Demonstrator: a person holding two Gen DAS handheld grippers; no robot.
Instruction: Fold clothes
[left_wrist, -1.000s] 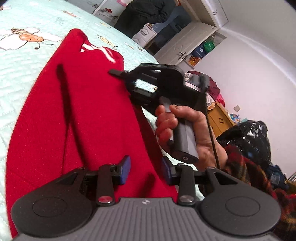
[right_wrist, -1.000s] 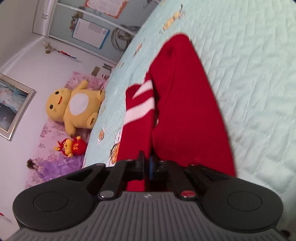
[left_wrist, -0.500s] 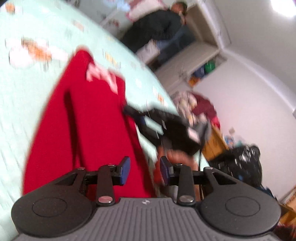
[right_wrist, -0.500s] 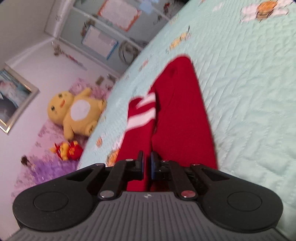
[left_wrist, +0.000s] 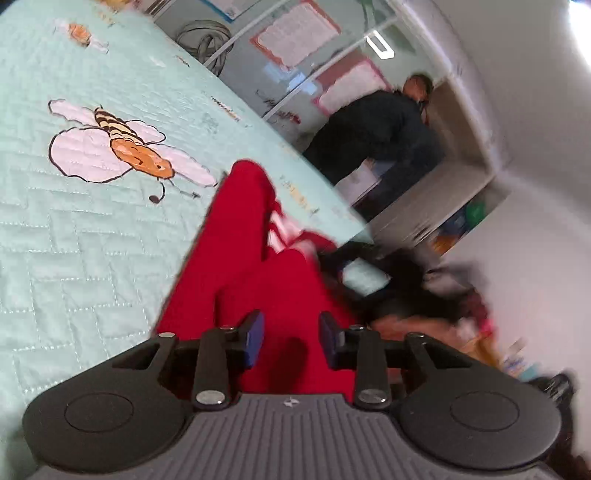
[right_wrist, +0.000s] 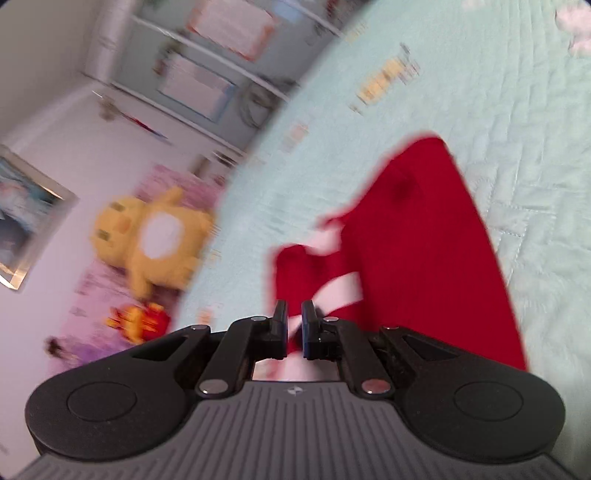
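Folding the red sweater (right_wrist: 417, 240) on the bed (left_wrist: 74, 236) seems underway: right claw (right_wrist: 294, 325) pinches its striped sleeve, left claw (left_wrist: 291, 336) stands half open and empty, so next the sleeve probably must be laid across the body.

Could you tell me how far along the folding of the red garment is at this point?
Partly done: the red garment lies narrowed lengthwise on the quilt. In hand: the right gripper is shut on its striped edge; the left gripper is open over it. A crosswise fold looks left.
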